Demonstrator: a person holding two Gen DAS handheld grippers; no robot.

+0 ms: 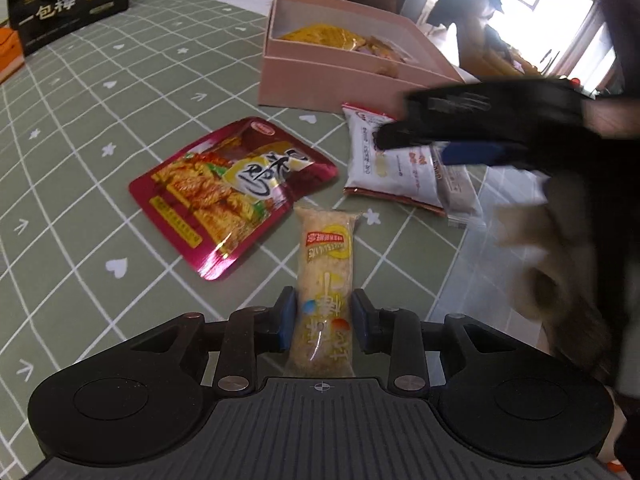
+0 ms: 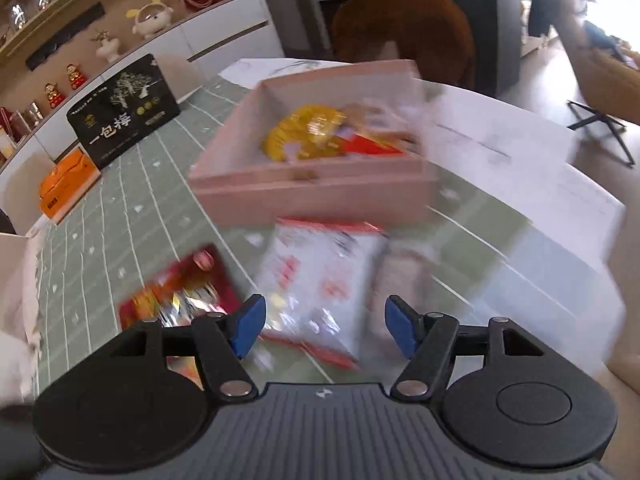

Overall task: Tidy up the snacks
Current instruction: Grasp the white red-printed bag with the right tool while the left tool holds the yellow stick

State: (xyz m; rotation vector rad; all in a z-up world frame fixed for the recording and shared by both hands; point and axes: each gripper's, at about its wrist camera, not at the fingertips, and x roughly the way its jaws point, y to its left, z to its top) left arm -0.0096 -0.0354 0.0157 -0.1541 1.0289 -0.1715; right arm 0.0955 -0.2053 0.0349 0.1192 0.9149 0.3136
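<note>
Clear plastic wraps the pale rice cracker bar (image 1: 325, 280), seen at lower centre of the left wrist view between the blue pads (image 1: 287, 322) of the left gripper (image 1: 323, 322). The pads are closed on the bar's lower half; the pack's far end points up the frame. A slip is judged possible, since slick film is held only near one end and the bar could pivot or slide out when lifted. The red foil pouch (image 1: 232, 196) is seen left of centre on the green checked tablecloth (image 1: 80, 128), and the white packet (image 1: 394, 164) right of centre, with a thin brown-filled packet (image 1: 456, 188) touching its right edge. The pink box (image 1: 320, 76) is at top centre, already holding a yellow bag (image 1: 320, 36). The right gripper (image 1: 416, 140) is blurred at right, over the white packet; a clash between the two tools is a risk if both head for the box together.

In the right wrist view, heavy blur is noted. The right gripper (image 2: 324, 328) at lower centre is spread wide with nothing between its pads, above the white packet (image 2: 320, 280). The pink box (image 2: 312, 192) sits at centre, the red foil pouch (image 2: 180, 292) at lower left. A missed or skewed grab is judged likely at this speed, and the neighbouring thin packet could be caught too.
</note>
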